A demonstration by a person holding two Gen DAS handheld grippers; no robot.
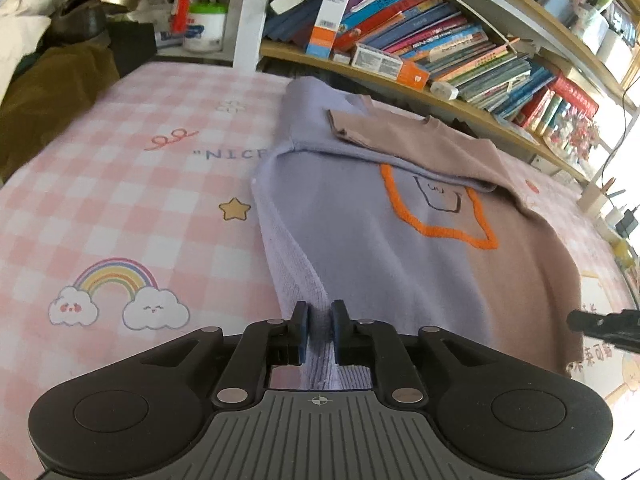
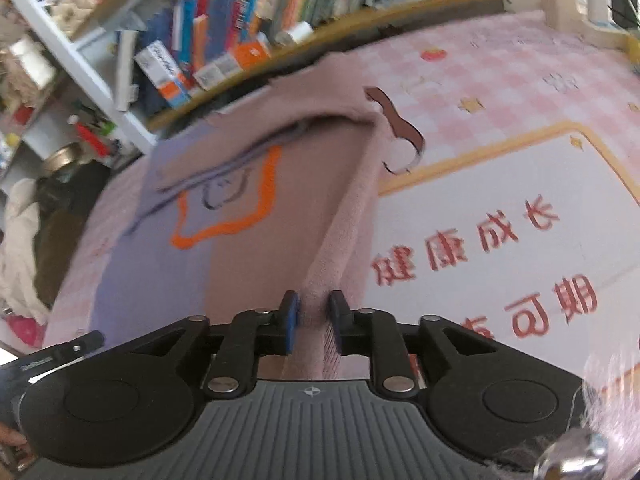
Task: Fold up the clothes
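Lilac and tan knit, a two-tone sweater [image 1: 400, 216] with an orange stitched outline [image 1: 436, 216] lies flat on a pink checked bedsheet [image 1: 132, 200], both sleeves folded across its chest, directly below a wooden bookshelf [image 1: 440, 52] crammed with books. The left gripper [image 1: 319, 330] pinches the ribbed lilac hem at the sweater's near corner, its blue pads pressed against the cloth. The right gripper [image 2: 313, 322] clamps the tan side edge, that fabric rising in a ridge between its jaws. Red printed characters [image 2: 476, 264] mark the sheet just beside the sweater's tan side.
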